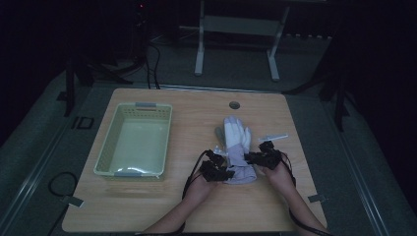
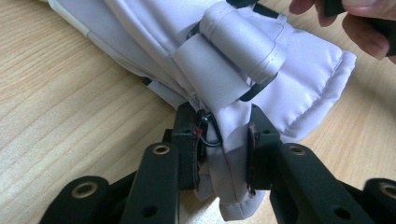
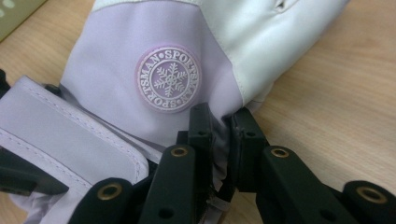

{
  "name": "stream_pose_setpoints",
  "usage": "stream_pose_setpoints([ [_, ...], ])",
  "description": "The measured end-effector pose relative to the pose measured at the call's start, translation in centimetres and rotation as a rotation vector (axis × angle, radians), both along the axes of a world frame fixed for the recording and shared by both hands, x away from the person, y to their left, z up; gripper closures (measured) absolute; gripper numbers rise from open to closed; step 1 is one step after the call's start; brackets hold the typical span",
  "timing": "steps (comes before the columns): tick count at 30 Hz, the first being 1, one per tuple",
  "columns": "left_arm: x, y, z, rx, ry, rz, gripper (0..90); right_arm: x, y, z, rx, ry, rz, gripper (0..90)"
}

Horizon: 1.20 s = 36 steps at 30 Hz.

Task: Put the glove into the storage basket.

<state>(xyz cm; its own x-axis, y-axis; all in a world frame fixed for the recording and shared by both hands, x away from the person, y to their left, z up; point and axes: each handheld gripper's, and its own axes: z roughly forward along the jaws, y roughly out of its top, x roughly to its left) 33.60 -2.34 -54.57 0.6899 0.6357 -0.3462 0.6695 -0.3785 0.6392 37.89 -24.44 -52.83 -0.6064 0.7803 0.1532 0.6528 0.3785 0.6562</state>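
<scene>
High view: a white-and-lilac glove (image 1: 237, 150) lies flat mid-table (image 1: 196, 206), right of a basket (image 1: 134, 140). Left tool (image 2: 223, 140) view: jaws clamp the padded cuff edge. Right tool (image 3: 219, 130) view: jaws pinch lilac fabric below a snowflake badge (image 3: 169, 78).

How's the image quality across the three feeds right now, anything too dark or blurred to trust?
High view: dim and underexposed, surroundings nearly black, the glove and basket still readable. Left gripper view: bright, the glove's strap sharp, the nearest black linkage soft. Right gripper view: bright, the snowflake badge crisp, no glare.
</scene>
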Motion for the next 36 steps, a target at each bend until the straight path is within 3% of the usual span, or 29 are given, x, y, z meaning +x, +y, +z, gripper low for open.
stream_pose_setpoints([
  [11,0.6,1.6,2.7,0.017,-0.031,-0.031,73.1,-0.3,1.5,2.5,-0.026,-0.066,0.004,81.8],
  [19,0.5,3.1,5.3,0.042,-0.068,-0.047,73.3,-0.3,2.7,4.7,0.008,-0.098,0.019,81.8],
  [23,0.6,4.1,6.8,0.065,-0.092,-0.048,73.2,-0.2,3.9,6.1,0.009,-0.120,0.026,81.8],
  [36,0.5,7.7,9.3,0.081,-0.116,-0.031,73.3,0.1,7.5,8.6,0.012,-0.158,0.055,81.8],
])
